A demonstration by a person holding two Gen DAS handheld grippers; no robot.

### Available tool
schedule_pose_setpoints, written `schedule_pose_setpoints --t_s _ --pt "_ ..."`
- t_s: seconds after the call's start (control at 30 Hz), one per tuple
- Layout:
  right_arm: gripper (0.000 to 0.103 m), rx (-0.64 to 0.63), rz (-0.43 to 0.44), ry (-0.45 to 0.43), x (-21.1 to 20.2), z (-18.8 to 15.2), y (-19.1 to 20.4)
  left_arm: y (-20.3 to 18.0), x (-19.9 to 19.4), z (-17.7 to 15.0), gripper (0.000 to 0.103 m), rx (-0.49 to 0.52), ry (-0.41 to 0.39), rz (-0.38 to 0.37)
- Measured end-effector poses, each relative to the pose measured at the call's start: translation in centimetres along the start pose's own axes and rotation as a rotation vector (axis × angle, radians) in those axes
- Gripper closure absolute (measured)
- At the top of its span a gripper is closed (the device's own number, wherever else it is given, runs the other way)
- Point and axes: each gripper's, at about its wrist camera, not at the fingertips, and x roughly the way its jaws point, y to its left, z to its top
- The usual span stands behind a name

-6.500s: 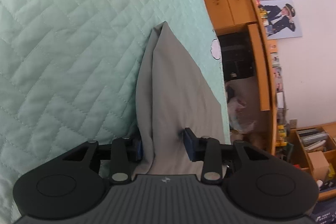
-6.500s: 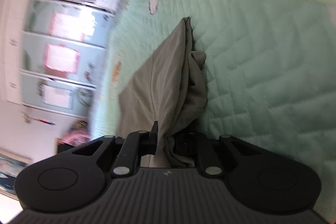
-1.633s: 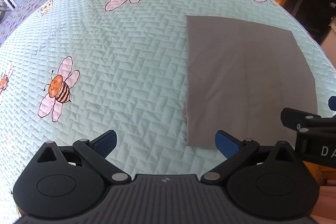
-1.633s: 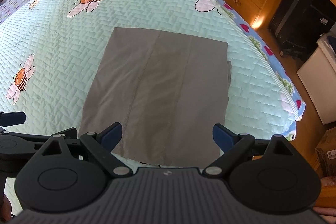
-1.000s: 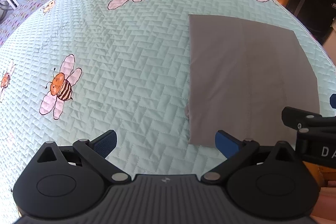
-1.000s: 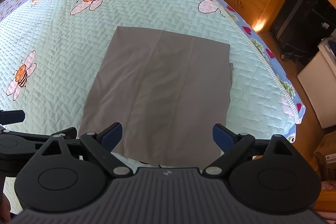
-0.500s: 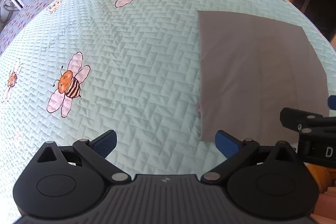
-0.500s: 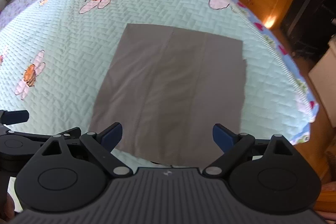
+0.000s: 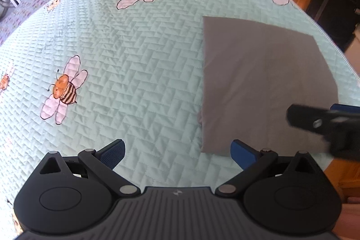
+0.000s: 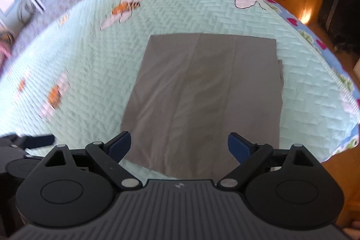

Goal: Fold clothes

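Since 6.5 s ago both grippers have released the grey garment [image 10: 202, 96]; it now lies flat, a folded rectangle on the bed quilt [image 9: 135, 64], so folding looks done. Left gripper [image 9: 177, 153] spread, garment to its right. Right gripper [image 10: 178, 145] spread above the near edge, apart.

Both grippers are showing the same build. The left gripper [image 9: 177, 153] is wearing a black ribbed housing with a small pale logo, two round black discs, angled black link arms with silver pivot screws, triangular cut-outs, and blue-padded fingers [image 9: 243, 153]. The right gripper [image 10: 178, 146] is showing matching black parts and blue fingertips [image 10: 119, 144].
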Motion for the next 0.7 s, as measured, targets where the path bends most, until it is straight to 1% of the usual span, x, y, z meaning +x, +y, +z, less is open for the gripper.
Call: schedule_pose_setpoints --t_s 0.1,0.13,0.23,0.37,0.47,0.57,0.7 --pt "0.01 0.041 0.07 -0.059 -1.1 0.2 -1.4 -0.6 -0.1 0.2 0.001 -0.002 -0.007 -0.013" --pt "0.01 0.049 0.082 -0.069 -1.4 0.3 -1.7 -0.8 -0.1 0.3 0.001 0.001 -0.009 -0.013" --pt "0.01 0.063 0.088 -0.067 -1.3 0.7 -2.5 -1.6 -0.3 0.5 0.001 0.013 -0.021 -0.014" --pt "0.01 0.101 0.145 -0.054 -0.8 1.0 -3.8 -2.3 -0.3 0.7 0.001 0.015 -0.027 -0.02" --pt "0.01 0.123 0.16 -0.047 -0.6 0.8 -4.5 -2.9 -0.1 0.8 0.001 0.021 -0.02 -0.014" --pt "0.01 0.129 0.145 -0.051 -0.6 0.6 -4.9 -3.5 0.2 0.7 0.001 0.038 -0.012 -0.011" --pt "0.01 0.126 0.128 -0.055 -0.8 0.7 -5.2 -4.0 0.6 0.9 0.001 0.039 0.011 -0.046"
